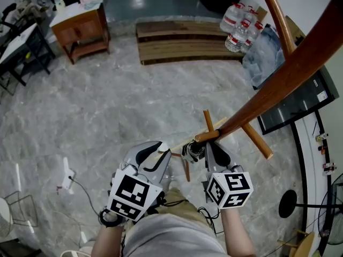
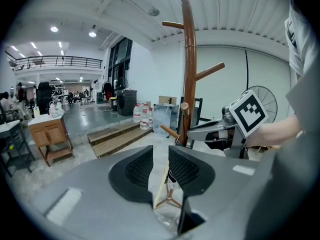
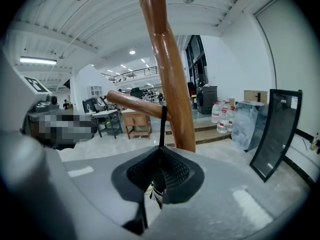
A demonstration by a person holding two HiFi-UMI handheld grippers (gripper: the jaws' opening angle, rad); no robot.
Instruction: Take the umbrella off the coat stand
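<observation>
The wooden coat stand (image 1: 278, 79) leans across the head view from the upper right. A black strap (image 3: 162, 129) hangs over one of its lower pegs (image 3: 132, 101), and my right gripper (image 3: 161, 171) is shut on that strap just under the peg. The umbrella (image 2: 162, 184) hangs below as a slim pale shape with a black and white end; most of it is hidden by the jaws. In the head view the right gripper (image 1: 204, 145) sits at the peg (image 1: 210, 135). My left gripper (image 1: 156, 157) is beside it, open (image 2: 160, 166), and the umbrella shows through the gap without touching the pads.
The stand's pole (image 2: 188, 74) rises right in front of both grippers, with more pegs (image 1: 256, 141) sticking out. A low wooden platform (image 1: 182, 42), water bottles (image 1: 238, 28), a wooden cabinet (image 1: 80, 28), a dark leaning panel (image 1: 300, 106) and a fan base (image 1: 289, 202) stand around on the marble floor.
</observation>
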